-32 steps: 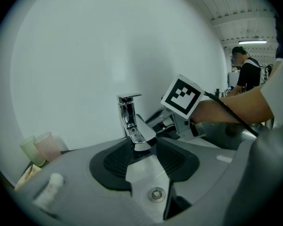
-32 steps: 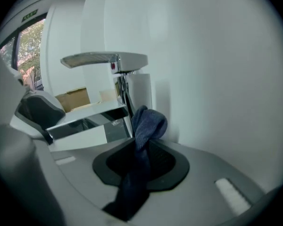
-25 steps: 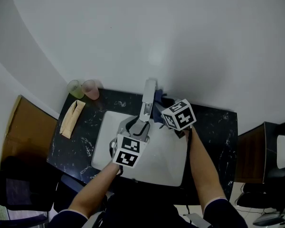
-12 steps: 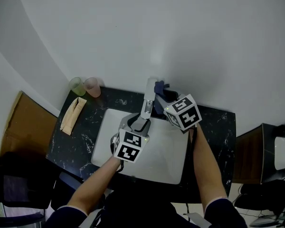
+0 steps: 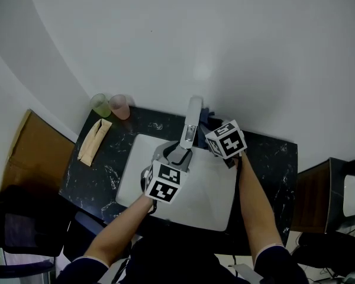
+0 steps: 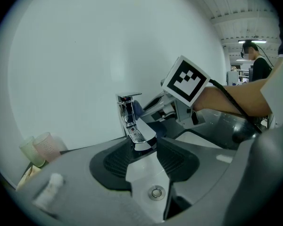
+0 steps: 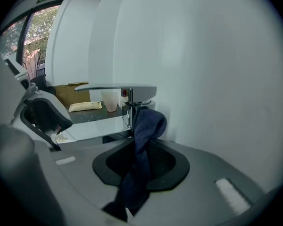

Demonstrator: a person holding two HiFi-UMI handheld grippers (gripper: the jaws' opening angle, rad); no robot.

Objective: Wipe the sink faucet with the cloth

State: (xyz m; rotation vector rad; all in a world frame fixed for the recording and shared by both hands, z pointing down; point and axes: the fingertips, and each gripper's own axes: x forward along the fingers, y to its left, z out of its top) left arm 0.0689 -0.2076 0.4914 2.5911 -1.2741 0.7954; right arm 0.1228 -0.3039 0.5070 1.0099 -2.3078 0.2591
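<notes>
White wall (image 5: 236,40) rises behind a black, white-veined stone counter (image 5: 272,155), and a pale rectangular sink (image 5: 210,200) is set into the middle of that counter. A brown cardboard box (image 5: 35,158) stands off the counter's left end.

Both grippers meet over the sink at the sink faucet (image 5: 191,132), a chrome tap fixed at the sink's back edge with its spout reaching forward. The left gripper (image 6: 142,149) sits at the spout's front end: its fingers stand a little apart, and the spout tip fills the gap between them, their tips seemingly against its two sides. The right gripper (image 7: 139,157) is beside the tap's upright body, its fingers pinching a dark blue cloth (image 7: 146,126). The cloth runs up from between the fingers, and its bunched end lies against the tap's column just under the flat lever.

On the counter's left part lies a tan folded packet (image 5: 94,141). Behind it, near the wall, a green cup (image 5: 99,105) and a pink cup (image 5: 119,106) stand side by side.
</notes>
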